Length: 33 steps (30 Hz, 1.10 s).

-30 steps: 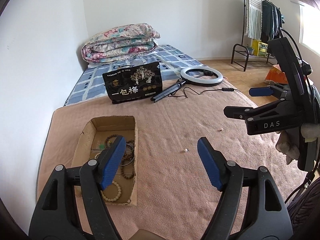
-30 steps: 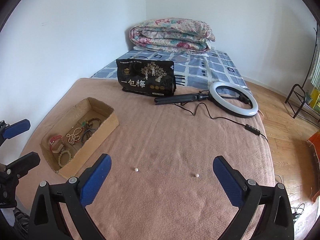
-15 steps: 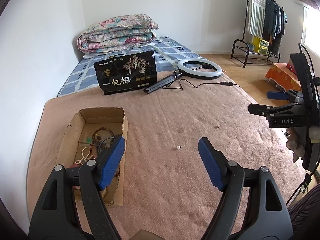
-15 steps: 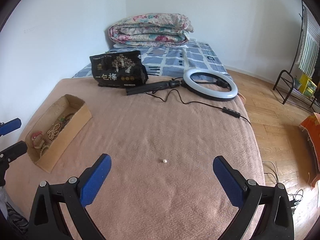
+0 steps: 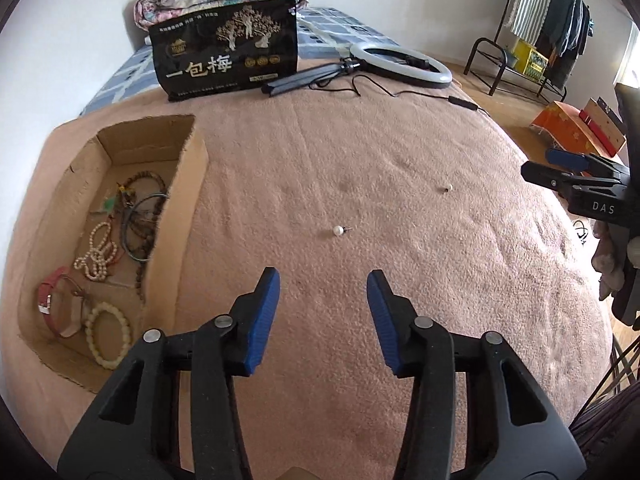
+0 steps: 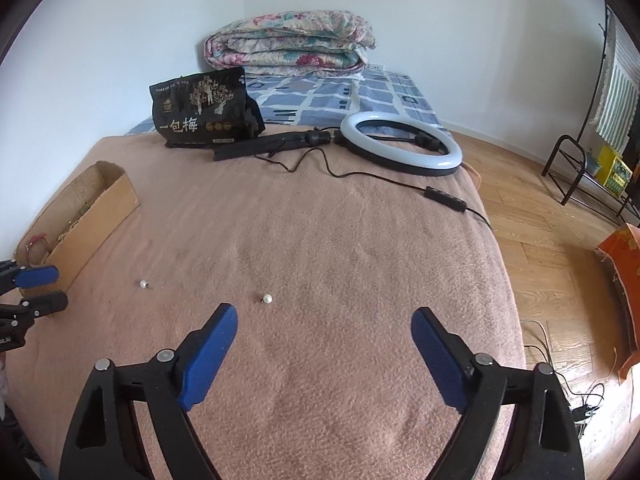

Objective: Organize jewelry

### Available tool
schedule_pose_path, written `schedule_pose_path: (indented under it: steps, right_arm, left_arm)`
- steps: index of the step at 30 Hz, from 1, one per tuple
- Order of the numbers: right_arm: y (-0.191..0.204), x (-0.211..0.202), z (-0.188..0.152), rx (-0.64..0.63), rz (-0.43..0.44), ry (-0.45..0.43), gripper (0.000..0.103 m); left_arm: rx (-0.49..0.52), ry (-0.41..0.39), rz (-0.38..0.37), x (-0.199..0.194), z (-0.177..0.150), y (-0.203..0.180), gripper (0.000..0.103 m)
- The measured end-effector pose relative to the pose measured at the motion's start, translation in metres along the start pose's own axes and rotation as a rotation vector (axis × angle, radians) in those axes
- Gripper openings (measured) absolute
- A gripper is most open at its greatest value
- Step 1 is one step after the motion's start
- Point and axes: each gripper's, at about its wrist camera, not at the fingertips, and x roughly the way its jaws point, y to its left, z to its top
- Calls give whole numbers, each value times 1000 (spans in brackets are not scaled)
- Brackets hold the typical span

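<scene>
Two pearl earrings lie on the pink blanket. In the left wrist view one pearl [image 5: 338, 231] lies just ahead of my open, empty left gripper [image 5: 323, 294]; the other pearl [image 5: 449, 188] lies farther right. In the right wrist view one pearl [image 6: 267, 299] lies just ahead of my open, empty right gripper [image 6: 324, 330], nearer its left finger; the other pearl [image 6: 143, 284] lies to the left. A cardboard box [image 5: 182, 216] at the left holds several bead bracelets [image 5: 108, 330] and a red watch. The box also shows in the right wrist view [image 6: 100, 220].
A black snack bag [image 5: 228, 50] stands at the blanket's far side, beside a ring light [image 6: 400, 146] with its folded stand and cable. A folded floral quilt [image 6: 288, 42] lies behind. The bed edge drops to wooden floor [image 6: 552, 240] on the right.
Both grippers have moved down and forward, closer to the blanket and the pearls. The left gripper's fingers stand closer together than before. Nothing has been taken hold of.
</scene>
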Motion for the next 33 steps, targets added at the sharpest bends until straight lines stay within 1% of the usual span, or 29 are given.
schedule_pose_path:
  steps: [1,4,5,6,9,14,16,17,20,22,26,29,31,33]
  right_arm:
    - [1,7,1,-1,15,14,80]
    - [6,25,2,-5,44,33,76]
    - [7,30,2,-11,50,37,76]
    - [9,35,2,-18,54,42,74]
    - [13,48,2,-29,75,57,70]
    - [17,65,2,-32,93,65,62]
    - [19,71,1,-34,102,78,58]
    - [20,74,1,-37,106,84,57]
    - [23,80,0,-50,111,88,55]
    - [25,82,0,-53,115,88,55]
    - [28,88,-3,-60,124,98,53]
    - [31,93,-5,-84,115,106,49]
    - [33,96,-5,-91,114,114,44]
    - [35,99,-5,-95,112,115,43]
  left_arm:
    - [8,5,-4,6,1,-3,43]
    - [14,10,-29,22,6,-8,39]
    - [7,12,-33,27,9,-7,38]
    - [-4,14,-42,33,12,-6,37]
    - [-30,19,-62,48,19,-2,32]
    - [-13,10,-79,67,24,-5,31]
    - [0,13,-72,74,25,-7,27]
    - [1,13,-76,77,26,-7,27]
    - [16,10,-66,82,27,-7,26]
    - [14,13,-72,85,26,-7,26]
    - [18,14,-78,90,24,-5,23]
    - [20,8,-84,91,24,-5,22]
    - [12,8,-89,92,24,-4,20]
    - [5,7,-92,93,24,-3,18]
